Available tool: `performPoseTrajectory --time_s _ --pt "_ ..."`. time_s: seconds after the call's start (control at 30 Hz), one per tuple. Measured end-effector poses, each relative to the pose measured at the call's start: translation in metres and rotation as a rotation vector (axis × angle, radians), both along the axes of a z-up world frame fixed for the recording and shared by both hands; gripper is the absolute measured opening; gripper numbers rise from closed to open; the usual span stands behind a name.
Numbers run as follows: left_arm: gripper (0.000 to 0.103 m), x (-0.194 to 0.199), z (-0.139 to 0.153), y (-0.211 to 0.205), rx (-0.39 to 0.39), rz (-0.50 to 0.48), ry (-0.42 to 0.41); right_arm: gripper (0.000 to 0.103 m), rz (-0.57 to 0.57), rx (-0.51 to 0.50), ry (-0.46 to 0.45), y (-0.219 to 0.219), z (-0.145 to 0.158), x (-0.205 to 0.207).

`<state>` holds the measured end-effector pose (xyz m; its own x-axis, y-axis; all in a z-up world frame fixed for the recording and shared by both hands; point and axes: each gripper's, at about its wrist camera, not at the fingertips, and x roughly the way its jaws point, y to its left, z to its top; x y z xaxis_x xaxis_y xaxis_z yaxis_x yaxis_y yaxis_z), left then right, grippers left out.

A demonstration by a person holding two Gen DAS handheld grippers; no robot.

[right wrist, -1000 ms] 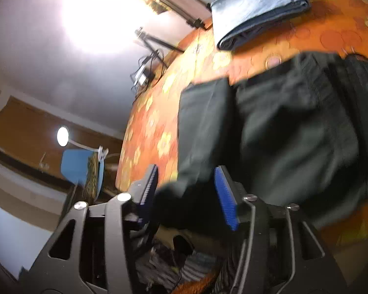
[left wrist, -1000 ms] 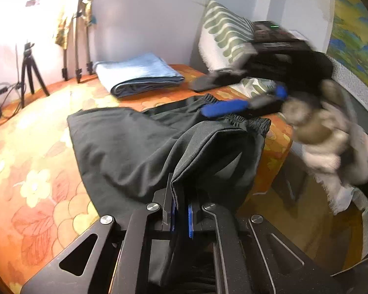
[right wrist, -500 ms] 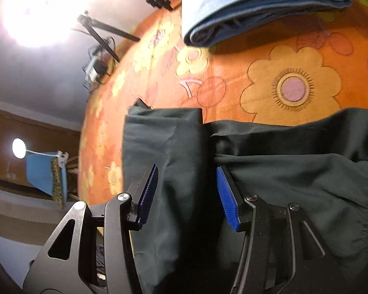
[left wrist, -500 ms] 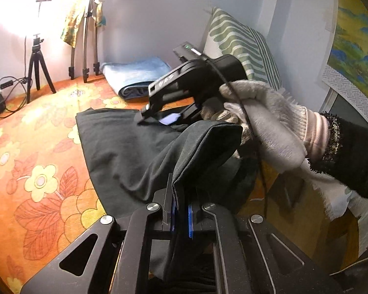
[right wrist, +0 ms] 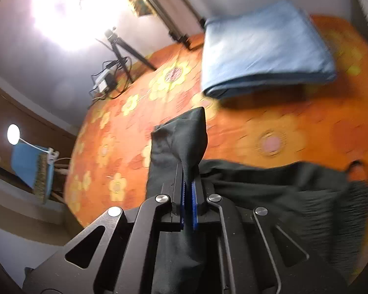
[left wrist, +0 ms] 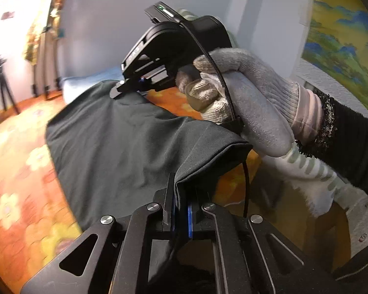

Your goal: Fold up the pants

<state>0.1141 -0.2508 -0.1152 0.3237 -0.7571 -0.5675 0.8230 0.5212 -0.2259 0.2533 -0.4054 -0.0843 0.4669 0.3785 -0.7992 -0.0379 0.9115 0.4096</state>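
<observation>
Pants [left wrist: 125,147] of dark grey cloth lie spread on the bed [left wrist: 14,171], over its orange flowered cover, with two parts lifted off the surface. Left tongs [left wrist: 181,210] are pressed together on a hemmed edge of the cloth at the near side. Right tongs [right wrist: 189,196] are likewise clamped on a pinched-up corner, which stands up in a peak between the blue pads; in the left wrist view these tongs [left wrist: 125,90] show at the far edge of the garment, carried by a gloved hand [left wrist: 245,103].

By my reading the fold is at an early to middle stage: both grips are taken and the cloth is raised, but no lifted part is laid over yet, and the body of the garment lies in a single loose spread. Carrying the held edges across, laying them down and smoothing are left to do.

Counted: one pair of dark pants, two tongs, one gloved hand in view, one folded blue cloth [right wrist: 265,49] lying well apart on the bed, one tripod [right wrist: 120,49] beyond it.
</observation>
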Motion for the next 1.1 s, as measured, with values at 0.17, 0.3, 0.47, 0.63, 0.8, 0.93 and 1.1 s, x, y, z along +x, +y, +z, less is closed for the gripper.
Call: performPoseTrajectory --time_s 0.17,0.3,0.47,0.63,0.8,0.93,1.1 --pt "0.005 -0.005 -0.002 -0.048 -0.005 -0.093 -0.007 0.004 -0.061 -0.082 -0.003 -0.048 0.013 -0.012" --pt "0.005 -0.007 -0.012 -0.084 0.016 -0.153 -0.003 0.004 -0.112 -0.147 0.012 -0.089 0.008 -0.019" --pt "0.005 -0.007 -0.027 -0.109 0.039 -0.181 0.014 0.004 -0.124 -0.198 0.045 -0.116 -0.013 -0.014" --pt "0.005 -0.002 -0.036 -0.121 0.040 -0.173 0.058 0.006 -0.087 -0.232 0.024 -0.128 -0.024 -0.007" --pt "0.038 -0.017 -0.035 -0.124 0.077 -0.194 0.041 0.014 -0.135 -0.307 -0.012 -0.141 -0.004 -0.016" --pt "0.043 -0.026 -0.028 -0.111 0.078 -0.207 0.045 0.014 -0.134 -0.309 -0.050 -0.145 0.015 -0.038" --pt "0.044 -0.025 -0.022 -0.077 0.091 -0.203 0.057 0.014 -0.056 -0.327 -0.067 -0.125 0.024 -0.077"
